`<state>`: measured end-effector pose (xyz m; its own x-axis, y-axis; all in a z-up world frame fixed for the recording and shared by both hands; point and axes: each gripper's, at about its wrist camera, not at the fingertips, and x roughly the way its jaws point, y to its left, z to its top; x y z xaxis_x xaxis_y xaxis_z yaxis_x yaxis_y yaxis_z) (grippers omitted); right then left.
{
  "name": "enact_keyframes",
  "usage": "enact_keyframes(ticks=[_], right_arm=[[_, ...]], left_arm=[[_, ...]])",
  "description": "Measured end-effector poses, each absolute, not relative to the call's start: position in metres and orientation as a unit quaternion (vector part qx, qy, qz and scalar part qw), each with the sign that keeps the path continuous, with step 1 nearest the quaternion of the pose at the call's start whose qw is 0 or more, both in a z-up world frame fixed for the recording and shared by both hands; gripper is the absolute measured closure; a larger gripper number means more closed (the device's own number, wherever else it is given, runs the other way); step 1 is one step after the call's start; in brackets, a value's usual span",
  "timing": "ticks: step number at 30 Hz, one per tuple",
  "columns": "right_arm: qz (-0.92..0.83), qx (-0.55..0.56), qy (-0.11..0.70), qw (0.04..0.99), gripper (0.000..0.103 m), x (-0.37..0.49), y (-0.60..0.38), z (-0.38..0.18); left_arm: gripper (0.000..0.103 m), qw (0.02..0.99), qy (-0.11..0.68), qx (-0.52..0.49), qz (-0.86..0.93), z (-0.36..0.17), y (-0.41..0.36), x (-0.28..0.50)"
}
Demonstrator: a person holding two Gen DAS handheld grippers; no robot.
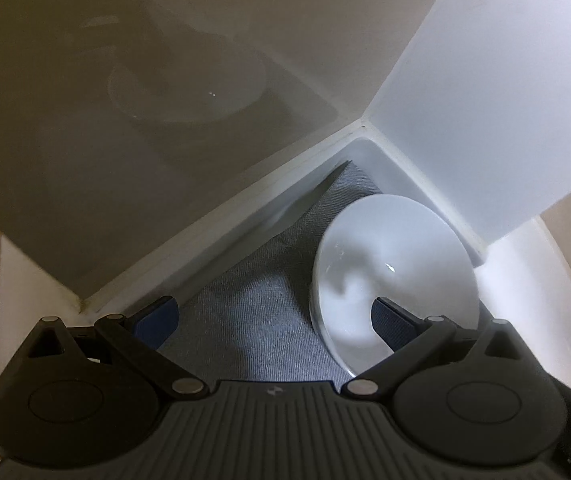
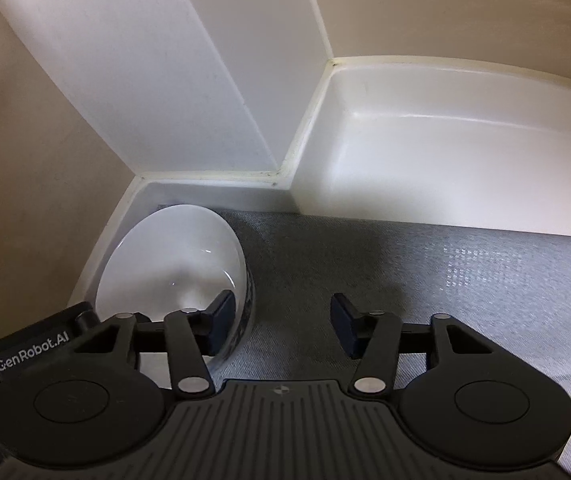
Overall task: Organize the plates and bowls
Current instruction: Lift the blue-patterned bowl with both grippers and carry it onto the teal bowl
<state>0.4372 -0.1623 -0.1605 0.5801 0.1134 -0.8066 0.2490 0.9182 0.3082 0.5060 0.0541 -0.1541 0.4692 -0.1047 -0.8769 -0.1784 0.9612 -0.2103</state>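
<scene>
A white bowl (image 1: 393, 264) with a blue pattern on its outer wall stands on a grey mat (image 1: 253, 312) in the corner of a white cabinet. My left gripper (image 1: 275, 320) is open wide above the mat, and its right finger (image 1: 393, 320) hangs over the bowl's inside. In the right wrist view the same bowl (image 2: 173, 264) is at the lower left. My right gripper (image 2: 283, 322) is open; its left finger (image 2: 221, 316) is over the bowl's inside, and the bowl's wall lies between the fingers, well apart from the right finger (image 2: 345, 324).
White cabinet walls (image 2: 221, 192) close in the corner behind the bowl. A glossy panel (image 1: 145, 120) on the left reflects the bowl dimly. The grey mat (image 2: 445, 272) stretches to the right of the bowl. A black part marked GenRobot.AI (image 2: 33, 360) sits at the lower left.
</scene>
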Motion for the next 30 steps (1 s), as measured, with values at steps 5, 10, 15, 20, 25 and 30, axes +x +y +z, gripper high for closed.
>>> enact_keyframes(ticks=[5,10,15,20,25,30], right_arm=[[-0.027,0.2,0.461,0.864,0.078,0.449,-0.158,-0.171],[-0.006,0.182,0.471,0.863,0.094,0.449,-0.151,-0.171],[0.019,0.173,0.495,0.851,0.092,0.436,-0.148,-0.166],[0.029,0.169,0.505,0.846,0.091,0.42,-0.146,-0.162],[0.028,0.185,0.505,0.842,0.091,0.41,-0.152,-0.165],[0.022,0.167,0.497,0.851,0.092,0.405,-0.147,-0.161]], left_arm=[[0.001,0.834,0.534,-0.132,0.03,-0.163,0.052,0.518],[0.021,0.844,0.528,-0.091,0.011,-0.16,0.046,0.513],[0.07,0.837,0.54,-0.075,-0.045,-0.15,0.052,0.506],[0.094,0.82,0.559,-0.071,-0.102,-0.151,0.052,0.496],[0.095,0.822,0.552,-0.05,-0.13,-0.15,0.052,0.491],[0.094,0.84,0.521,-0.018,-0.148,-0.148,0.039,0.482]])
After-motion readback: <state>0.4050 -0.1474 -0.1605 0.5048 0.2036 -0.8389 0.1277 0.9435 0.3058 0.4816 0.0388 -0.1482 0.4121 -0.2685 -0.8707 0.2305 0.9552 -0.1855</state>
